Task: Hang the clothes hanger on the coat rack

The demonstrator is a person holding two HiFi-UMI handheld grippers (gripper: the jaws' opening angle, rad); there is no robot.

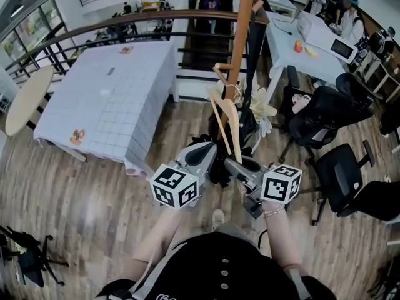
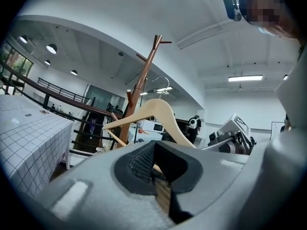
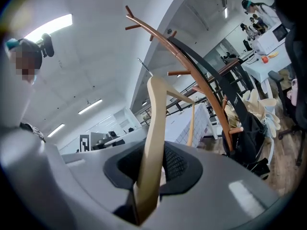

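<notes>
Hanger (image 1: 226, 120) pinched by left claw (image 1: 211, 150), right claw (image 1: 231, 163) | near coat rack (image 1: 241, 36) | chairs (image 1: 325, 114) crowd right

- Clothes hanger (image 1: 232, 120): pale wood with a metal hook, at frame centre, hook end close beside the rack.
- Coat rack (image 1: 242, 30): brown wooden pole with pegs, upper centre.

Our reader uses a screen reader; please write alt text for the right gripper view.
A hand-held gripper clamps a pale wooden hanger, its arm rising between the jaws. Beyond stands a brown coat rack draped with dark clothing and cream fabric.
</notes>
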